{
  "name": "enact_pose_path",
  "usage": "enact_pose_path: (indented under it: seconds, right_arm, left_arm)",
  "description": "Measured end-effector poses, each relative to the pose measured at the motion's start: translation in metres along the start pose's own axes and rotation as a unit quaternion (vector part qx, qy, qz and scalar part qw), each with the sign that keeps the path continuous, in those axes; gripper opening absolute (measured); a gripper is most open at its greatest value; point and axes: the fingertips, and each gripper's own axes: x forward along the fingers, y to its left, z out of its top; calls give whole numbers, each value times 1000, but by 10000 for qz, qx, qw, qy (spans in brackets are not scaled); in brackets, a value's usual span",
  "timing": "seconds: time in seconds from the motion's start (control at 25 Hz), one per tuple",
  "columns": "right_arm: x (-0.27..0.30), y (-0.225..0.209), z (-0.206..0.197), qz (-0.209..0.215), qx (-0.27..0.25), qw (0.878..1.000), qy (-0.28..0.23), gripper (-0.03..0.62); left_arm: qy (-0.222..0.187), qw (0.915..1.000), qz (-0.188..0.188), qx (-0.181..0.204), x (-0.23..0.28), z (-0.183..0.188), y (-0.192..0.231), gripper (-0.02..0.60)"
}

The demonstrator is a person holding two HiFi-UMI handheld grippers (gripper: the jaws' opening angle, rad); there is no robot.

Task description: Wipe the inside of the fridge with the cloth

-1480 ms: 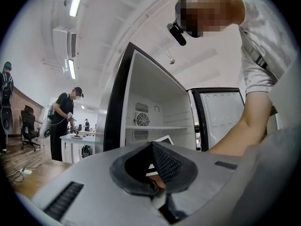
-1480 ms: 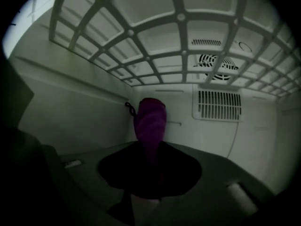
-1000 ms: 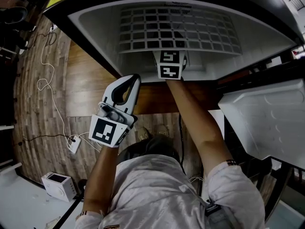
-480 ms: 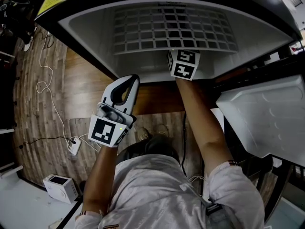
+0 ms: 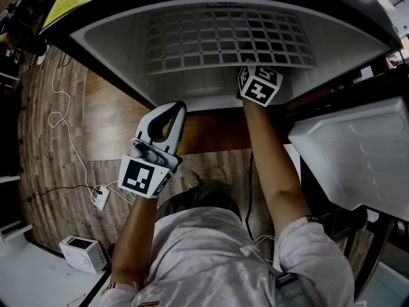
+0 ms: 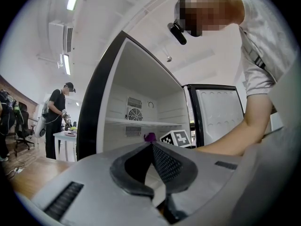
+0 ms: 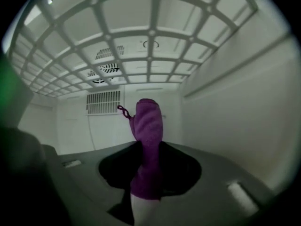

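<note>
The right tool (image 7: 146, 150), clamped on the purple cloth (image 7: 148, 119), sat inside the fridge (image 7: 235, 102) under its grid shelf (image 7: 150, 46). The cloth pointed at the far wall, the right wall nearer. The left tool (image 6: 151, 145), jaws together and empty, hung outside.

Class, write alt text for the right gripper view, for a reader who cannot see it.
The right gripper has its tongs shut on a purple cloth that stands up between them, inside a white fridge. A white wire shelf spans overhead, and vents show on the back wall.
</note>
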Motion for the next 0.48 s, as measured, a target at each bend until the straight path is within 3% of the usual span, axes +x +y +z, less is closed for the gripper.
enact_pose_path:
  seconds: [0.28, 0.48]
  right_arm:
    - [-3, -22, 2, -285, 161, 9995, -25, 109]
    - [-8, -25, 1, -252, 85, 9996, -27, 109]
  left_arm:
    - [60, 10000, -20, -3, 2, -2, -2, 0]
    - [11, 10000, -17, -19, 4, -1, -2, 0]
